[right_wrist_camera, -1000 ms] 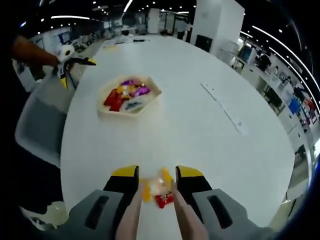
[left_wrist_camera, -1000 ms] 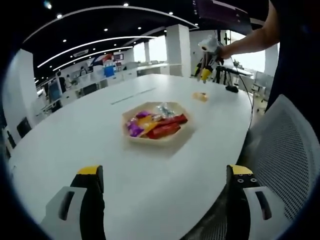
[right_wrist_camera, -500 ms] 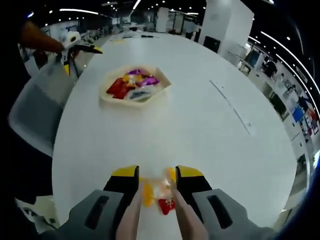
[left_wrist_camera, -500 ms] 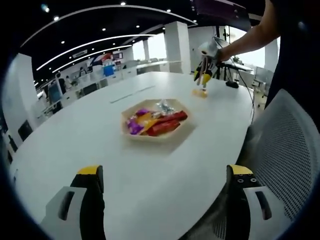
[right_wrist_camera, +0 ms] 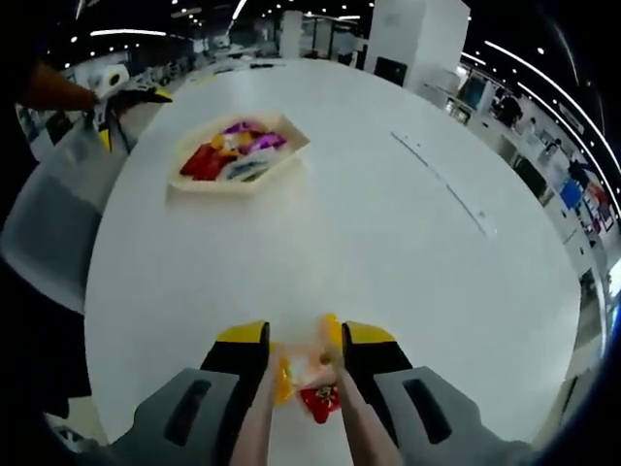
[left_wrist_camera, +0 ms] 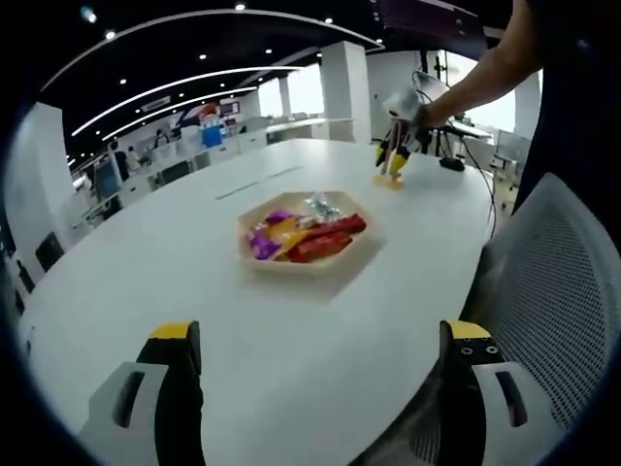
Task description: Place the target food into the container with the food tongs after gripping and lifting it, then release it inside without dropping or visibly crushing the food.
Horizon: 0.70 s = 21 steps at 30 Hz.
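A hexagonal pale tray (left_wrist_camera: pixel 307 270) holds several bright snack packets (left_wrist_camera: pixel 301 238) at the middle of the white table. My left gripper (left_wrist_camera: pixel 320 361) stands open near the table's edge, nothing between its jaws. Far across the table, my right gripper (left_wrist_camera: pixel 396 153) hovers low over a small orange packet (left_wrist_camera: pixel 388 181). In the right gripper view my right gripper (right_wrist_camera: pixel 307 342) is shut on the food tongs (right_wrist_camera: pixel 346 427), whose two tips sit either side of the yellow and red snack packet (right_wrist_camera: pixel 312 377). Whether the packet is off the table I cannot tell. The tray (right_wrist_camera: pixel 181 184) lies further off, with the left gripper (right_wrist_camera: pixel 118 89) beyond it.
A grey mesh chair (left_wrist_camera: pixel 553 320) stands at the table's edge beside my left gripper. A person's arm (left_wrist_camera: pixel 480 73) reaches to the right gripper. A thin seam strip (right_wrist_camera: pixel 441 184) runs across the wide white table (right_wrist_camera: pixel 388 272). Office desks and pillars stand behind.
In the left gripper view the right gripper has dropped down onto the orange packet. The right gripper view has shifted a little; the tongs stay around the packet. The left gripper is still.
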Each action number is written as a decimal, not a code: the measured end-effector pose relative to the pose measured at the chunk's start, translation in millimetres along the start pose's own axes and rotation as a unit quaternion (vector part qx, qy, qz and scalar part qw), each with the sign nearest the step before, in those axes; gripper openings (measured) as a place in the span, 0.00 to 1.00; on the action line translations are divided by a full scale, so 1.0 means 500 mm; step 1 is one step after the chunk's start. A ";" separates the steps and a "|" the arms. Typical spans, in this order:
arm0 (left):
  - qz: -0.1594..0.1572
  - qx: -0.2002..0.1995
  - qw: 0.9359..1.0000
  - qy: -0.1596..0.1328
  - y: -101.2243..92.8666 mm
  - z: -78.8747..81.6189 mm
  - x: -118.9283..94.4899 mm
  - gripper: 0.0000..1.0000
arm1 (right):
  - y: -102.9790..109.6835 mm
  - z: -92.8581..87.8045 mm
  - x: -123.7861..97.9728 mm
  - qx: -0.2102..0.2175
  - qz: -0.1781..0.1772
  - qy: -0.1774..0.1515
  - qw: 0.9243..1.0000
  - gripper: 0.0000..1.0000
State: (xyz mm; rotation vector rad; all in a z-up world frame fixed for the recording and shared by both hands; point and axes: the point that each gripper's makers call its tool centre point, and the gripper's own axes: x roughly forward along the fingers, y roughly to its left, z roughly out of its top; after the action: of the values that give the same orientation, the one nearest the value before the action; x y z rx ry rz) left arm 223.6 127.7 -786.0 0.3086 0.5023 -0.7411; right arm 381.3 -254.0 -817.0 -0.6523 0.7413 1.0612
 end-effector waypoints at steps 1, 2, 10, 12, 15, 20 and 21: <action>0.000 -0.001 1.000 -0.001 0.000 0.001 0.000 1.00 | 0.002 0.000 0.001 -0.003 0.000 0.003 1.000 0.29; 0.001 -0.002 1.000 -0.002 0.002 0.001 0.000 1.00 | 0.002 0.001 0.002 -0.007 -0.002 0.005 1.000 0.29; 0.008 -0.014 1.000 -0.008 0.012 0.002 -0.005 1.00 | 0.001 -0.001 0.011 -0.010 -0.005 0.032 0.999 0.28; 0.011 -0.012 1.000 -0.011 0.014 0.001 -0.006 1.00 | 0.002 0.000 0.012 -0.003 -0.003 0.043 0.999 0.27; 0.015 -0.012 1.000 -0.012 0.017 0.004 -0.008 1.00 | 0.002 0.001 0.016 -0.003 -0.006 0.062 0.998 0.24; 0.017 -0.012 1.000 -0.012 0.018 0.006 -0.008 1.00 | -0.019 0.006 0.012 0.040 -0.024 0.072 0.996 0.20; 0.017 -0.013 1.000 -0.012 0.017 0.007 -0.007 1.00 | -0.020 0.006 0.010 0.037 -0.024 0.074 0.996 0.19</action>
State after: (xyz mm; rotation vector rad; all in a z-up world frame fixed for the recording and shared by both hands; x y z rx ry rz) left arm 228.5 134.2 -780.2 0.2834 0.4816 -0.7047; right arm 392.8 -252.7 -818.0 -0.6871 0.8848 0.9432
